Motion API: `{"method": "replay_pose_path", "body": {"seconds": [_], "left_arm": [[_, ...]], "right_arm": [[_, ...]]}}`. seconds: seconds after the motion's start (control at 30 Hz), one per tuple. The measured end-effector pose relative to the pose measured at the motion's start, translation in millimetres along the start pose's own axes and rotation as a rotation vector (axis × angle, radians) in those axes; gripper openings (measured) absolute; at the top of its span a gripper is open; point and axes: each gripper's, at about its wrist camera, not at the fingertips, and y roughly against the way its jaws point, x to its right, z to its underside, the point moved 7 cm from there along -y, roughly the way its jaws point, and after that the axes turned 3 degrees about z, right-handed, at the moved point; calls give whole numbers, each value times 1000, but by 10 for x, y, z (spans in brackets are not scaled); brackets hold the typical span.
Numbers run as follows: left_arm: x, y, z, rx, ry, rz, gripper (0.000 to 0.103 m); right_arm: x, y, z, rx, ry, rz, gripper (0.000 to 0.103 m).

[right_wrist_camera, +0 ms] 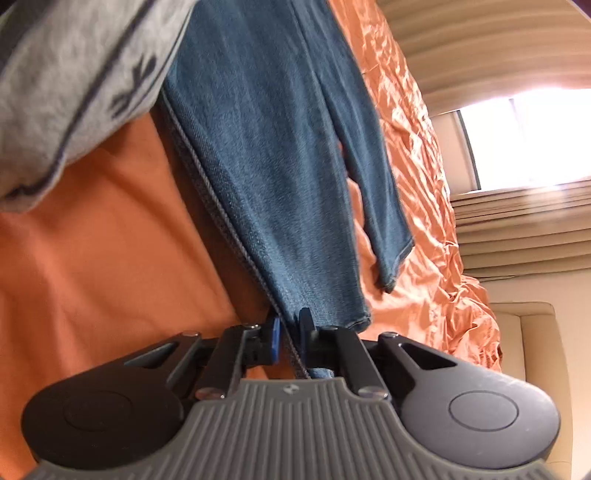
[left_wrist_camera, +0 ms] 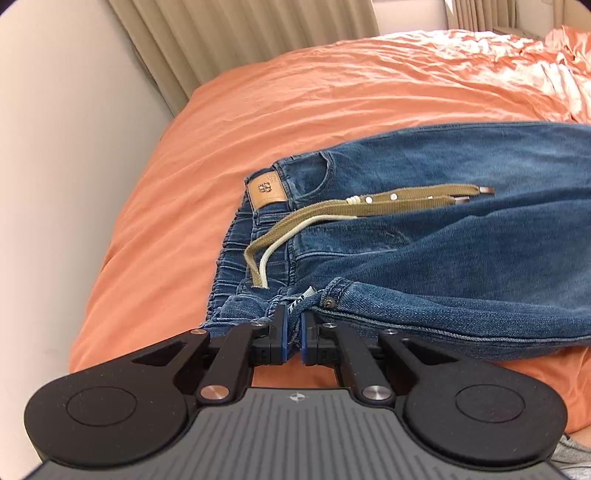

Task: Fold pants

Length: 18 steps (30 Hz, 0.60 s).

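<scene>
Nearest you in the left wrist view, your left gripper (left_wrist_camera: 293, 328) has its jaws drawn narrow, pinched on the waistband (left_wrist_camera: 255, 291) of the jeans (left_wrist_camera: 461, 258) at the edge closest to the camera, beside the metal button (left_wrist_camera: 328, 302). Holding here anchors the top of the garment, so the cloth can be kept taut along its length.

In the right wrist view, your right gripper (right_wrist_camera: 287, 332) has its jaws closed on the stitched side seam (right_wrist_camera: 207, 195) of one trouser leg (right_wrist_camera: 280, 177), close to its hem. This grip appears to give you the far end of the same long edge, so both ends can be carried together.

Just beyond the left jaws, the olive drawstring (left_wrist_camera: 369, 206) and a white cord (left_wrist_camera: 280, 240) trail loosely across the front of the jeans, past the tan leather patch (left_wrist_camera: 266, 190). They lie free and may need tucking before the fold closes over them.

The jeans lie flat on the bed, on the orange sheet (left_wrist_camera: 295, 92), waist toward the left gripper and legs running away to the right. The second leg (right_wrist_camera: 369, 177) lies slightly apart from the held one. A grey sleeve (right_wrist_camera: 66, 85) shows at the upper left of the right wrist view.

Farthest off stand the beige curtains (left_wrist_camera: 221, 33) and a bright window (right_wrist_camera: 535, 136). The fold itself looks not yet made.
</scene>
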Motion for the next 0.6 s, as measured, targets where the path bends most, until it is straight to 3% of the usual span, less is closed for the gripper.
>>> {"method": "replay_pose_path", "body": {"seconds": [0.17,0.3,0.6], "left_arm": [[-68,36,-75,36,52,2,7],[-170,95,-261,97,85,-17,7],[-304,-82,-1081,153,68,-63,7]], "right_arm": [[239,28,-44,-10,-44,24,0],[727,-34,-156,-7,-148,56,0],[1966,-668,-693,-11,-297,90,0]]}}
